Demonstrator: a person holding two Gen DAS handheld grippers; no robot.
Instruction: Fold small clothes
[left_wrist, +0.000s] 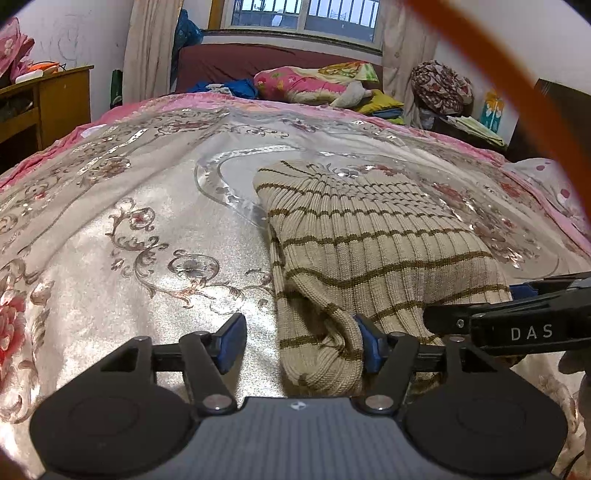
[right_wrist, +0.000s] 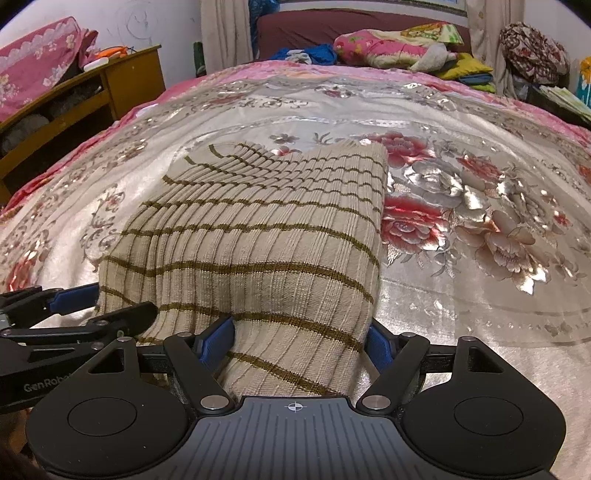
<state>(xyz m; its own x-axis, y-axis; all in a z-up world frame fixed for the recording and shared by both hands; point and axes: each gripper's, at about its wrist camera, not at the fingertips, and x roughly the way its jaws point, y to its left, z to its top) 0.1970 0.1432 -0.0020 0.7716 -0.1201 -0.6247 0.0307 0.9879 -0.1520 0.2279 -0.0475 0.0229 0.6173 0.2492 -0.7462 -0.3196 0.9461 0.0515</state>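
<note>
Sweater (right_wrist: 258, 236), beige ribbed knit with thin brown stripes, lies on the bed cover (right_wrist: 461, 314) and fills the lower centre of both views, already narrowed to a long strip with straight side edges.

Nearest, at the bottom of the right wrist view, the right gripper (right_wrist: 301, 341) stands wide open with the sweater's near end bulging up between its blue pads; the cloth touches both pads, but the jaws are not closed on it. In the left wrist view the left gripper (left_wrist: 301, 339) is also wide open. A rolled near corner of the sweater (left_wrist: 321, 354) rests against its right pad, while its left pad hangs over bare cover. The two grippers sit just beside each other, each showing at the edge of the other's frame.

Farther up the frame, the sweater runs away across the cover, its far end slightly lifted and wrinkled, not flat.

Judging by this, the lengthwise folds look done and the sleeves seem tucked under, though that is hidden. What seems left is to pinch the near end and fold it over toward the far end, then smooth it.

Beyond the bed, pillows (right_wrist: 391, 44) lie by the window at the top of the frame.
</note>
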